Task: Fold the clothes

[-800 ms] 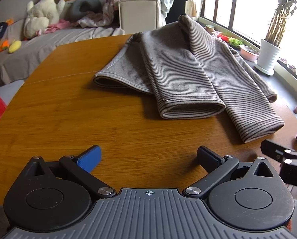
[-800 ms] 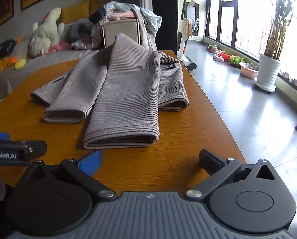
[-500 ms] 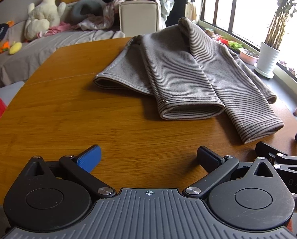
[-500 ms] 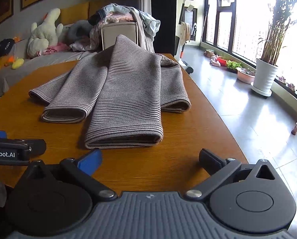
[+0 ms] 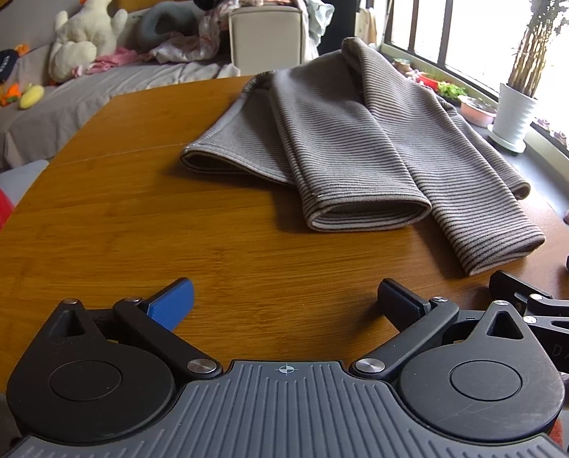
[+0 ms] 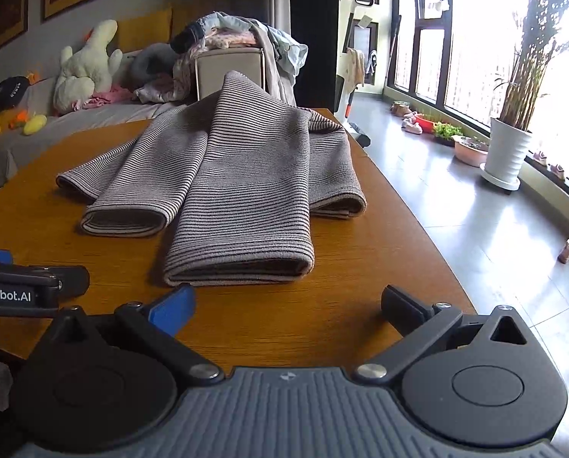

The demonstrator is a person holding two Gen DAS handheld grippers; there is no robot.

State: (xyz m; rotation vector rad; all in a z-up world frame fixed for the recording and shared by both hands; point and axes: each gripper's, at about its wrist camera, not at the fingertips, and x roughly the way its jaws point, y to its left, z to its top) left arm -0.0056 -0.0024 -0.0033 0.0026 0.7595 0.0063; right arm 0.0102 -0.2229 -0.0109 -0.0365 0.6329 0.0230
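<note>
- The left gripper (image 5: 284, 301) hangs low over the near edge of the wooden tabletop (image 5: 132, 210), its two fingers spread wide apart with nothing between them (one pad is blue, the other black).
- The right gripper (image 6: 288, 305) sits just beside it at the same near edge, its fingers spread just as wide and likewise holding nothing.
- Each gripper shows at the margin of the other's view: the right one pokes in from the right side, the left one from the left with part of a printed label on its side.
- Ahead of both lies the striped grey garment (image 5: 360, 145), flat on the tabletop and folded lengthwise, with two sleeves laid down over the body so their cuffs point toward the grippers.
- The nearer cuff ends just short of the right gripper's blue pad (image 6: 172, 309); I see no contact.
- Beyond the tabletop stands a pale box (image 6: 229, 72) heaped with loose clothes, and a grey sofa (image 5: 55, 114) carrying a white plush toy (image 5: 86, 49).
- By the windows a tall plant stands in a white pot (image 6: 507, 154) on the shiny floor.
</note>
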